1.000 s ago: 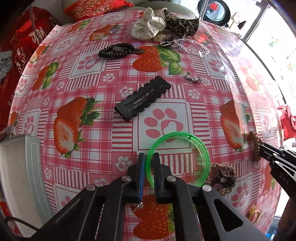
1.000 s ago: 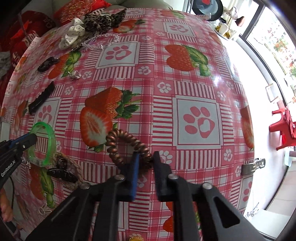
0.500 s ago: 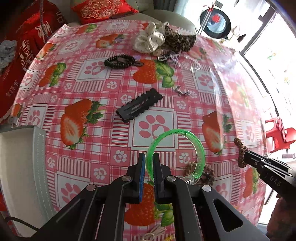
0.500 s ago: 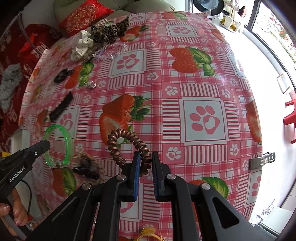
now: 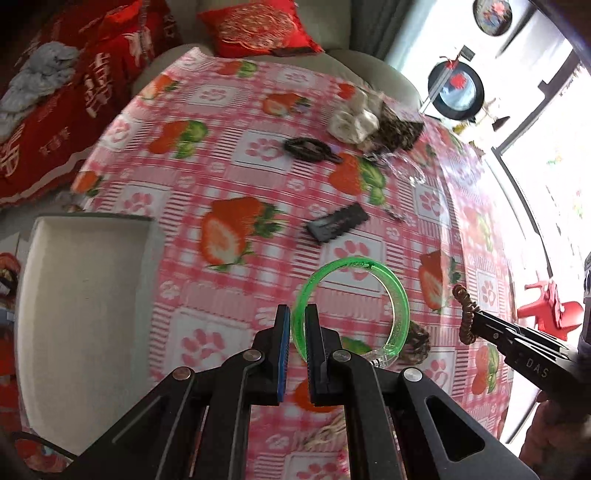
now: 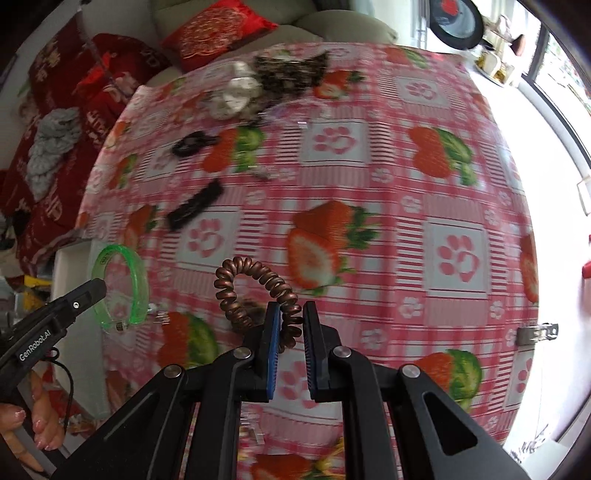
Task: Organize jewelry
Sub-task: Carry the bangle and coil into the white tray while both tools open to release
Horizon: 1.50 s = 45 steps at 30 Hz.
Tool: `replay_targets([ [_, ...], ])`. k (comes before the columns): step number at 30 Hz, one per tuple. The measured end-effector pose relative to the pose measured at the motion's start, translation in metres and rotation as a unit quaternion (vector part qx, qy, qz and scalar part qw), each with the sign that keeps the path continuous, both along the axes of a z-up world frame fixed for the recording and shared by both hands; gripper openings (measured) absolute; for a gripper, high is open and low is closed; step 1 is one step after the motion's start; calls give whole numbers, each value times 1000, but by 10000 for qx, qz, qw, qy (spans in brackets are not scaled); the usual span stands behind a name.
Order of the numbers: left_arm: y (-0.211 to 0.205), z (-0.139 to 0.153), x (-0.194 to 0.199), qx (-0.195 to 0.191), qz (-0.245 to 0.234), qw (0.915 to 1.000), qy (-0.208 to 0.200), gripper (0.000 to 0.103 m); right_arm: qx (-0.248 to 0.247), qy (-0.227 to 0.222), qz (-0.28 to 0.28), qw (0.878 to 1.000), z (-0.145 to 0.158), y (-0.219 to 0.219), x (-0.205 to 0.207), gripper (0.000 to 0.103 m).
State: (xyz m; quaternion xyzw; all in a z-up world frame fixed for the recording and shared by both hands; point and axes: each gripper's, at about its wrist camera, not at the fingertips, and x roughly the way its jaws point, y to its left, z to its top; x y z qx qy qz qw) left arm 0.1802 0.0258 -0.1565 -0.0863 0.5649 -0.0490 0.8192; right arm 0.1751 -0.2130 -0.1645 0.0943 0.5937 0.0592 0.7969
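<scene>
My left gripper (image 5: 297,314) is shut on the rim of a clear green bangle (image 5: 391,291), which hangs above the strawberry tablecloth. In the right wrist view the same bangle (image 6: 136,273) shows at the left, pinched by the left gripper (image 6: 98,288). My right gripper (image 6: 290,314) is shut on a brown spiral hair tie (image 6: 255,271), lifted off the table. The left wrist view shows that hair tie (image 5: 466,314) at the right, held at the tip of the right gripper (image 5: 476,319).
A white tray (image 5: 85,295) lies at the table's left edge. On the cloth lie a black rectangular hair clip (image 5: 338,222), a black oval clip (image 5: 308,148), a white scrunchie (image 5: 352,120), a leopard scrunchie (image 5: 400,133), a thin chain and a woven brown piece (image 5: 419,341). A red cushion (image 5: 255,27) sits behind.
Both grippers have risen off the table with their items, the bangle and the hair tie. The left view has swung left, and the white tray now shows more fully.
</scene>
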Motion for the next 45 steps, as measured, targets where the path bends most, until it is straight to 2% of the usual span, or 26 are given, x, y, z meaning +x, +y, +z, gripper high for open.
replay_targets([
  [5,52,8,-12,-10,258,9996,-63,15,113,-71,177,9998,11,50,-1,13],
  [11,121,9,-22,201,576,9981,-99,15,225,-152,570,9980,19,127,3,13],
  [21,211,-18,-15,546,1182,9915,-26,15,498,-79,1255,9908,7,257,28,13],
  [28,232,-48,7,703,1236,9898,72,15,349,15,1529,9876,-17,308,52,13],
  [37,233,-67,23,1004,1078,9890,150,15,-16,169,1582,9873,-46,325,72,13],
  [41,230,-71,26,1165,962,9883,202,15,-180,86,1740,9846,-49,334,74,13],
  [45,227,-70,26,1341,892,9867,219,15,-248,246,1790,9832,-58,341,74,14],
])
